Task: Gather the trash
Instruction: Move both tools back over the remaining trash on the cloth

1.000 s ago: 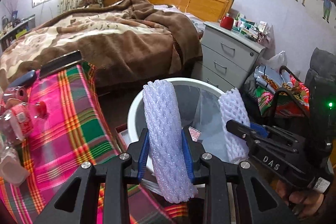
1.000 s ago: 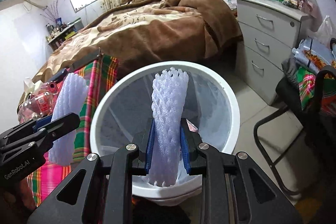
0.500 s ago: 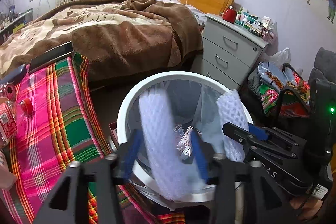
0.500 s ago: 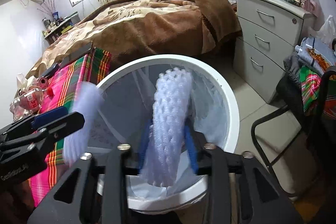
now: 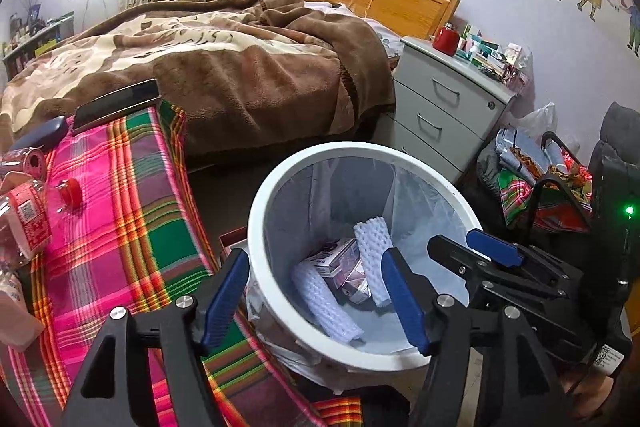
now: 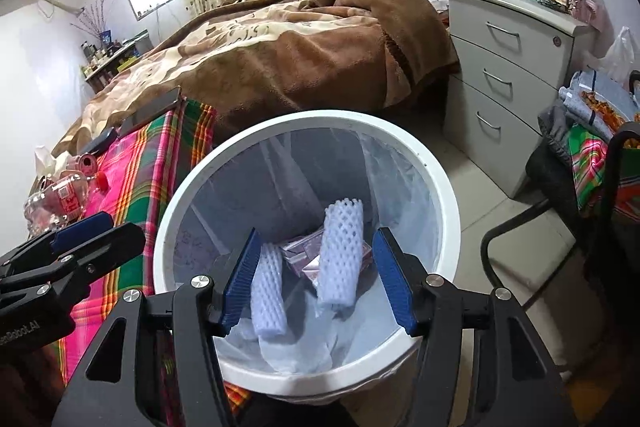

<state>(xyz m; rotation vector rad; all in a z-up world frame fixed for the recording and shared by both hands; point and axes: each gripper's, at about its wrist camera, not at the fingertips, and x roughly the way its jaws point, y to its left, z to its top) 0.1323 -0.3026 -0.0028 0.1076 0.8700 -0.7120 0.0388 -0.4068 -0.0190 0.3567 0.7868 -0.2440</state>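
Observation:
Two white foam net sleeves lie at the bottom of the white trash bin (image 5: 280, 195), one on the left (image 5: 326, 301) and one leaning upright (image 5: 372, 255), on a small carton (image 5: 340, 263). My left gripper (image 5: 313, 255) hangs over the bin's near rim, its jaws opening with nothing gripped. In the right wrist view the same bin (image 6: 188, 195) holds both sleeves (image 6: 268, 291) (image 6: 340, 251) and the carton (image 6: 300, 251). My right gripper (image 6: 317, 233) is above them, jaws opening and holding nothing. Each gripper also shows in the other's view, the right gripper (image 5: 472, 247) and the left gripper (image 6: 100, 231).
A plaid cloth (image 5: 120, 227) with plastic bottles (image 5: 28, 215) and a phone (image 5: 116, 103) lies left of the bin. Behind it is a bed with a brown blanket (image 5: 240, 67). A grey drawer cabinet (image 5: 444, 107) and a chair piled with clothes (image 6: 592, 155) stand to the right.
Both grippers held a foam sleeve upright over the bin a second ago. Both sets of jaws have widened and the sleeves have dropped into the bin.

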